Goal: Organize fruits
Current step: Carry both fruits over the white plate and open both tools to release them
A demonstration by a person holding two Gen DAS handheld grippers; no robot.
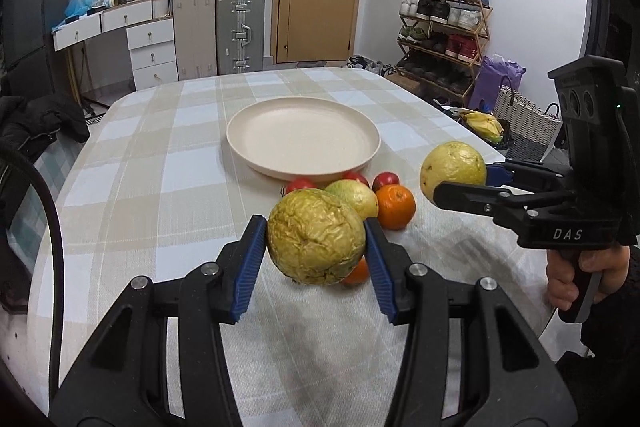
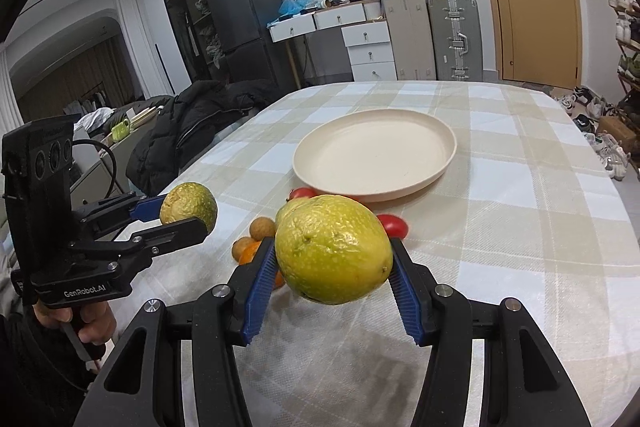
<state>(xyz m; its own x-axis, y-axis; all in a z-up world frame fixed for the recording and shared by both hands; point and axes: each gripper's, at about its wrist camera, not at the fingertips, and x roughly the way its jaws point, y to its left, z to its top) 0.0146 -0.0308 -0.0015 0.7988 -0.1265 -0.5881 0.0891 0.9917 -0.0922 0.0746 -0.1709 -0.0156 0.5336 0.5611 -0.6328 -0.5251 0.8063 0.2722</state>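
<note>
1. The left gripper [image 1: 316, 245] clamps a wrinkled yellow-green fruit [image 1: 316, 237] clear of the table [image 1: 160, 155].
2. The right gripper [image 2: 332, 263] squeezes a smoother green fruit [image 2: 334, 249], also off the cloth.
3. The cream plate [image 1: 236, 139] sits empty just beyond the loose fruit pile [image 1: 394, 207].
4. Carry each over the rim in turn, lower onto the plate floor, then release gently so neither rolls.

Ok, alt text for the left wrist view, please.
The left gripper holds a wrinkled yellow-green fruit above a checked tablecloth. Beyond lie loose fruits before an empty cream plate; at right, the right gripper holds a smoother yellow-green fruit.
</note>
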